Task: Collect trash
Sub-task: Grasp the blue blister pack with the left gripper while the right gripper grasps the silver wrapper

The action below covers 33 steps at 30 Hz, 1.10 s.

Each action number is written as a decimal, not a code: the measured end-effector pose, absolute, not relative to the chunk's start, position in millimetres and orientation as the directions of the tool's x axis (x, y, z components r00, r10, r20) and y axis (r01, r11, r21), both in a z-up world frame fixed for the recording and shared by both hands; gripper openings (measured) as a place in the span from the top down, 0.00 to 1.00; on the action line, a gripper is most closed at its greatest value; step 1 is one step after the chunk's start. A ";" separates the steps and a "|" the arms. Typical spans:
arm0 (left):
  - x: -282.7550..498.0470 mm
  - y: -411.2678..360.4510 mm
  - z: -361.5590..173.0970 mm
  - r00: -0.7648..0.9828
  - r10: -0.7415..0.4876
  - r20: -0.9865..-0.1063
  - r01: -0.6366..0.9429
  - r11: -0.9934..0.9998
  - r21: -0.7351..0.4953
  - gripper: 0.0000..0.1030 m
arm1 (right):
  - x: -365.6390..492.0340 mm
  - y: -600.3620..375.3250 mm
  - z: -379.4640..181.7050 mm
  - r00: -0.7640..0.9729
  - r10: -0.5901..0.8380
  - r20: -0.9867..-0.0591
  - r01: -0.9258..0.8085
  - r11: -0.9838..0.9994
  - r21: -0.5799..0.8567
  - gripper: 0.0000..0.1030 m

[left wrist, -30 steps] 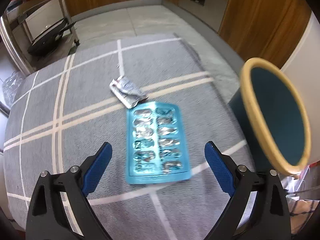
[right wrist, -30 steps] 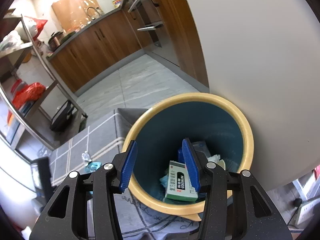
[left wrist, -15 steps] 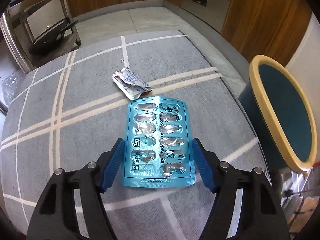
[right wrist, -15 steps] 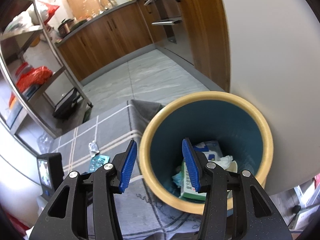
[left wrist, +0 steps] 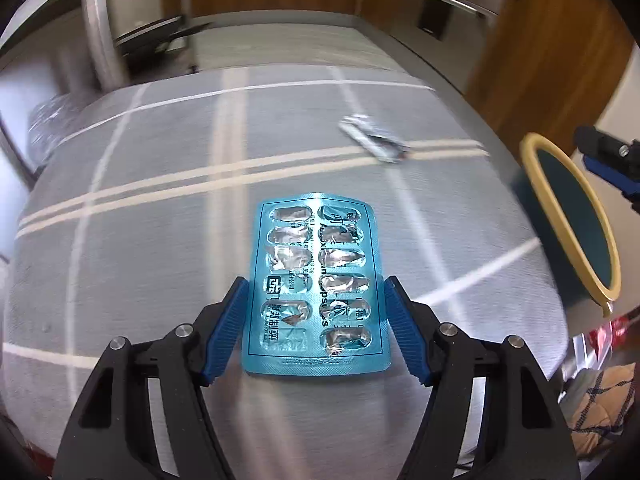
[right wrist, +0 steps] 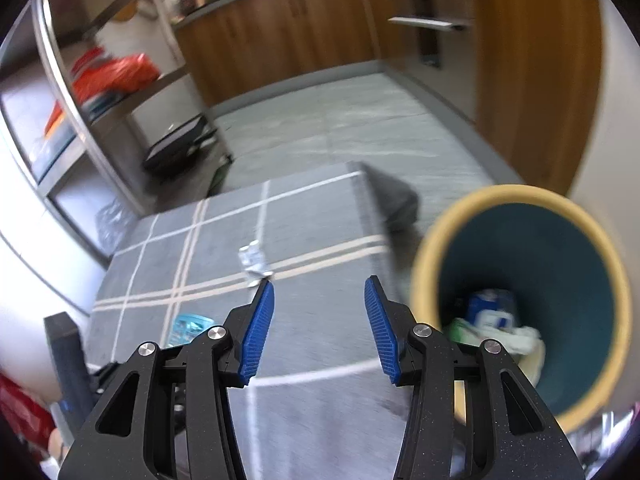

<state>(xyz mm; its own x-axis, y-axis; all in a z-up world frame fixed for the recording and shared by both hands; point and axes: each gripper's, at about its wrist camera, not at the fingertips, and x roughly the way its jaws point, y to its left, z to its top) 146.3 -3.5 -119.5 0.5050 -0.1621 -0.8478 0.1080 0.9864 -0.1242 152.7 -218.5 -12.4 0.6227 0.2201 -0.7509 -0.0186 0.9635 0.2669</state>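
A blue blister pack (left wrist: pixel 316 288) with emptied foil pockets sits between my left gripper's (left wrist: pixel 316 300) blue pads, which are shut on its two long edges; it is lifted off the grey checked cloth (left wrist: pixel 140 240). The pack also shows small in the right wrist view (right wrist: pixel 188 326). A crumpled silver foil wrapper (left wrist: pixel 374 140) lies farther back on the cloth, also in the right wrist view (right wrist: pixel 253 262). My right gripper (right wrist: pixel 318 306) is open and empty above the cloth, left of the bin. The teal bin with a yellow rim (right wrist: pixel 520 196) holds boxes and tissue.
The bin's rim (left wrist: pixel 560 216) stands off the table's right edge. A metal shelf rack (right wrist: pixel 100 92) with red bags stands at the back left. Wooden cabinets (right wrist: pixel 320 28) line the far wall. A dark device (right wrist: pixel 66 360) sits at the table's near left.
My left gripper has closed on the blister pack and raised it, swinging left. My right gripper has moved left from over the bin to over the cloth and opened wider.
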 end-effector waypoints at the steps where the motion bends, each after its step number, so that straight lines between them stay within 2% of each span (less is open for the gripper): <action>1: 146.9 9.2 -119.2 0.509 -0.152 -0.847 0.085 0.988 -0.127 0.35 | 159.7 -209.9 -16.5 0.611 0.236 -0.756 -0.041 0.963 0.267 0.52; 10: 158.2 73.1 -115.9 0.524 -0.097 -0.846 -0.009 0.993 -0.119 0.35 | 215.2 -146.3 -49.2 0.504 0.306 -0.808 -0.237 0.948 0.212 0.52; 22: 164.5 86.1 -121.6 0.519 -0.074 -0.852 -0.011 0.996 -0.092 0.34 | 253.7 -115.8 -85.5 0.415 0.263 -0.871 -0.354 0.929 0.111 0.52; 23: 165.2 85.6 -121.6 0.518 -0.071 -0.852 -0.009 0.996 -0.088 0.34 | 254.3 -114.9 -87.2 0.411 0.262 -0.873 -0.356 0.928 0.111 0.53; 26: 165.4 82.5 -122.0 0.517 -0.060 -0.854 -0.005 0.997 -0.073 0.34 | 254.3 -112.8 -92.4 0.398 0.256 -0.881 -0.357 0.928 0.109 0.69; 33: 162.8 83.4 -120.6 0.524 -0.062 -0.849 -0.015 0.997 -0.082 0.35 | 241.0 -117.4 -85.5 0.415 0.271 -0.868 -0.329 0.935 0.134 0.70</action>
